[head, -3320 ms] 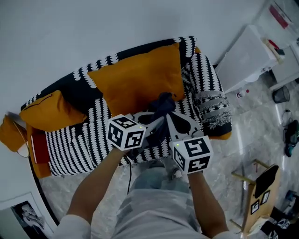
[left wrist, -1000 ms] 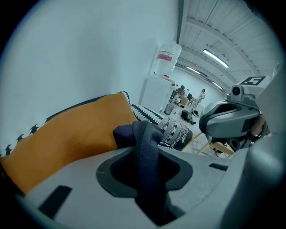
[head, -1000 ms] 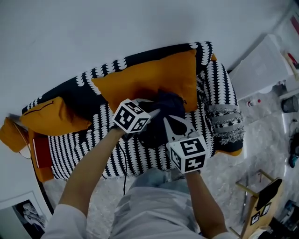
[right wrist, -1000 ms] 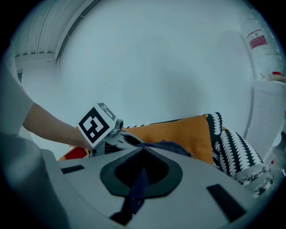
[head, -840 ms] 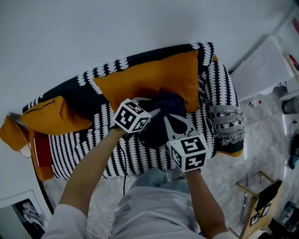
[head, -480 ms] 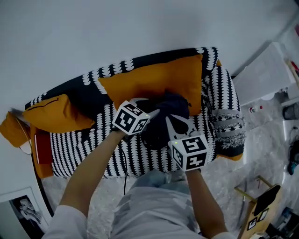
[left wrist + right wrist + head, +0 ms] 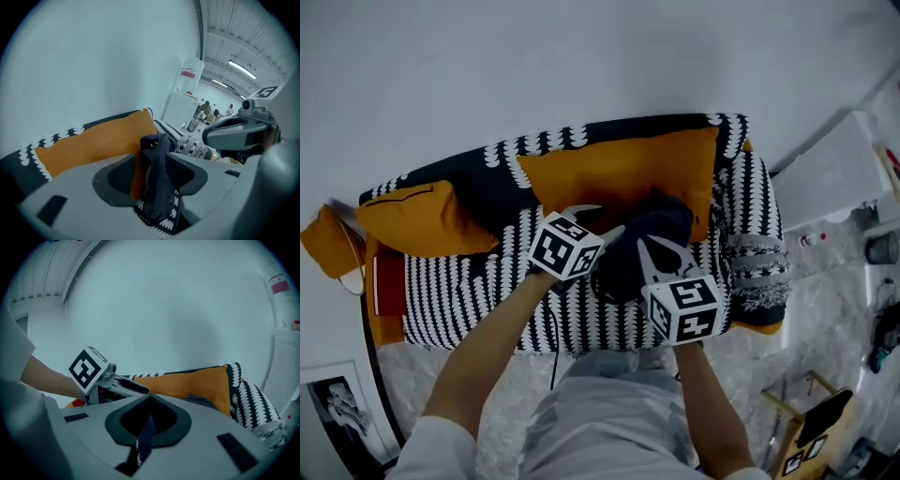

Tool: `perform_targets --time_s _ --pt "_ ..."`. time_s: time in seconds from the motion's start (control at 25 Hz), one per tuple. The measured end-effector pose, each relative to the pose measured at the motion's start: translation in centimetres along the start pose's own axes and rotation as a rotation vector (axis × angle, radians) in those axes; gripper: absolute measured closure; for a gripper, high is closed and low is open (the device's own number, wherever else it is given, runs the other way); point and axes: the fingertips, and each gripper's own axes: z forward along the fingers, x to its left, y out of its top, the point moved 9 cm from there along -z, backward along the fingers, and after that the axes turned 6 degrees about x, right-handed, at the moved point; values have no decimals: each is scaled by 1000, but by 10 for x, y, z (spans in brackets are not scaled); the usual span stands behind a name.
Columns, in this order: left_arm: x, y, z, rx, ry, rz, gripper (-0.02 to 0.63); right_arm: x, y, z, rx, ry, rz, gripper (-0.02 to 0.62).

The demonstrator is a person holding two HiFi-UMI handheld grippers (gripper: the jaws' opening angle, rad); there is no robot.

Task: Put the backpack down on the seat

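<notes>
The dark backpack (image 7: pixel 630 267) sits on the black-and-white patterned sofa seat (image 7: pixel 478 291), leaning toward the long orange cushion (image 7: pixel 619 173) at the back. The setting-down looks all but finished, and the step in hand is letting go. The left hand-held gripper (image 7: pixel 154 161) has just been opening its jaws: they stand wide apart, with a dark strap (image 7: pixel 157 187) of the backpack hanging loose between them and neither pad clamping it. The right hand-held gripper (image 7: pixel 149 418) has its jaws drawn together on another dark strip of the backpack, pinched just below where the tips meet. My reading is that the next move calls for the right jaws to part as well. Both grippers then need to lift back clear of the straps without snagging them, since a caught loop could tip the backpack forward off the seat edge
</notes>
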Motion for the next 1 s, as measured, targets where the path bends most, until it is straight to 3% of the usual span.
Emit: perform_targets --time_s 0.52,1.0 --pt "-41 -7 -33 -104 20 -48 419 19 7 -24 -8 9 -37 594" --pt "-98 -24 -70 -254 92 -95 422 36 -3 -64 -32 16 -77 594"
